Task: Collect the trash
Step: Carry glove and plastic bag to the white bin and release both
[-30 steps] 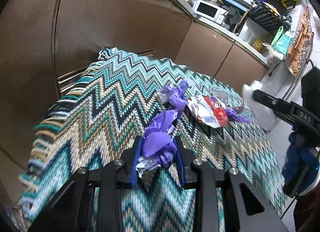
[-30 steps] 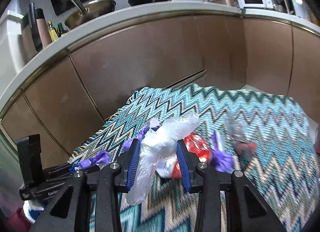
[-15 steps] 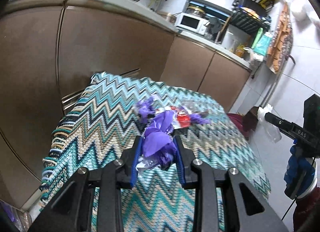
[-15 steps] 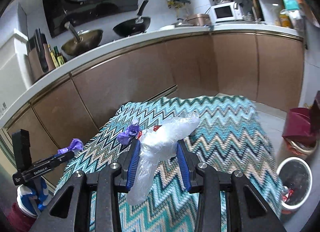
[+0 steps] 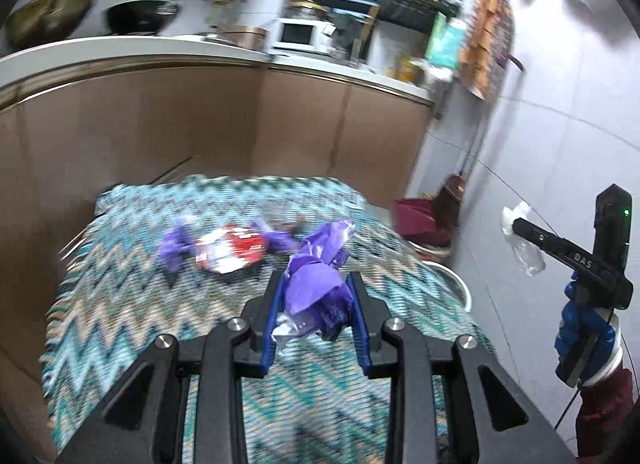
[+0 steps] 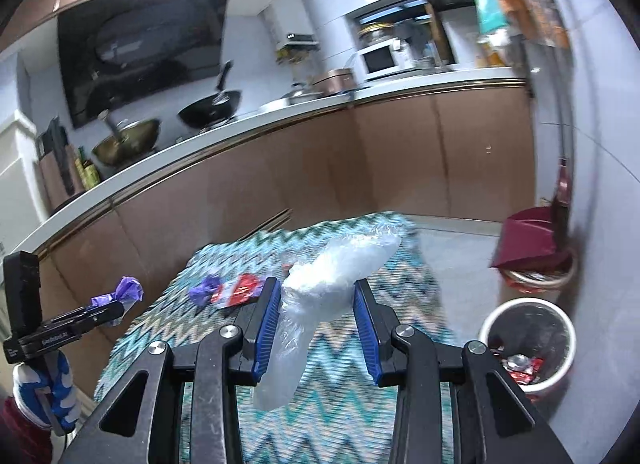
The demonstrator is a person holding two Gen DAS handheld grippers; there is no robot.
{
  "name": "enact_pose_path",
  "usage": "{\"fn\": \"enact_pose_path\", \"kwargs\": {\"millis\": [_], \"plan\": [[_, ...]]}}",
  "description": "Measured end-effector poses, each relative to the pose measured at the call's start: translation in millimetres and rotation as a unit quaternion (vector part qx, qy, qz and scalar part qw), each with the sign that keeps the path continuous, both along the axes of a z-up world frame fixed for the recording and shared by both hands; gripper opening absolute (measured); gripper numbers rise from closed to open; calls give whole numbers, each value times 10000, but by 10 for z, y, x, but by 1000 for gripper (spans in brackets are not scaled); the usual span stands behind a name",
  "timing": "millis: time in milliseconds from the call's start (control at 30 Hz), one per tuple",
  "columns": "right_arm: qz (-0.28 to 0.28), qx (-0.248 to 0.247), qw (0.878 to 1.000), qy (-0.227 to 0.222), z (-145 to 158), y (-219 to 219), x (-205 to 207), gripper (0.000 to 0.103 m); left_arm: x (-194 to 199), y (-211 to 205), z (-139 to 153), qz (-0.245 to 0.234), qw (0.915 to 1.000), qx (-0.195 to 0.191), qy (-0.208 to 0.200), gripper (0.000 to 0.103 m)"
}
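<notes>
Purple crumpled plastic wrapper [image 5: 316, 288] is pinched between the jaws of the left gripper [image 5: 316, 328], and a clear crumpled plastic bag [image 6: 320, 296] is clamped in the jaws of the right gripper [image 6: 316, 328]; both pieces are held above the zigzag-patterned tabletop [image 5: 132, 304]. Neither has yet been dropped in the white round waste bin [image 6: 528, 340], which stands on the floor to the right of the right jaws, already holding wrappers. Beyond the left jaws a red-and-white foil packet [image 5: 230, 250] and purple scraps [image 5: 176, 246] are left to collect. A maroon dustpan [image 6: 528, 240] stands behind the bin; nothing is seen blocking it.

wrappers [image 5: 230, 248] on table [image 5: 120, 304], bin [image 6: 528, 340] right
</notes>
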State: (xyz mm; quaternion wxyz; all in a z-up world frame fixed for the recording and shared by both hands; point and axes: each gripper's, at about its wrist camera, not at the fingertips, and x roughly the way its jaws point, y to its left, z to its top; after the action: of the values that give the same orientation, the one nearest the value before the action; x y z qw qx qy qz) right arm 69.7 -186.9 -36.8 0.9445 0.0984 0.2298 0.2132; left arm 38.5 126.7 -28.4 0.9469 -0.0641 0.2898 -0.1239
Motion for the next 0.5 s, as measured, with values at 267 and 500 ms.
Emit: {"fn": "enact_pose_path", "kwargs": {"millis": [267,500], "plan": [[-947,74,9953,209,-331,-841,84,34,683,-1308,2,-1230,9916,288,275,29],[-1625,120,9851,544,-677,-1484,373,34,1399,-2479,-241,-2050,9761,365,623,29]]}}
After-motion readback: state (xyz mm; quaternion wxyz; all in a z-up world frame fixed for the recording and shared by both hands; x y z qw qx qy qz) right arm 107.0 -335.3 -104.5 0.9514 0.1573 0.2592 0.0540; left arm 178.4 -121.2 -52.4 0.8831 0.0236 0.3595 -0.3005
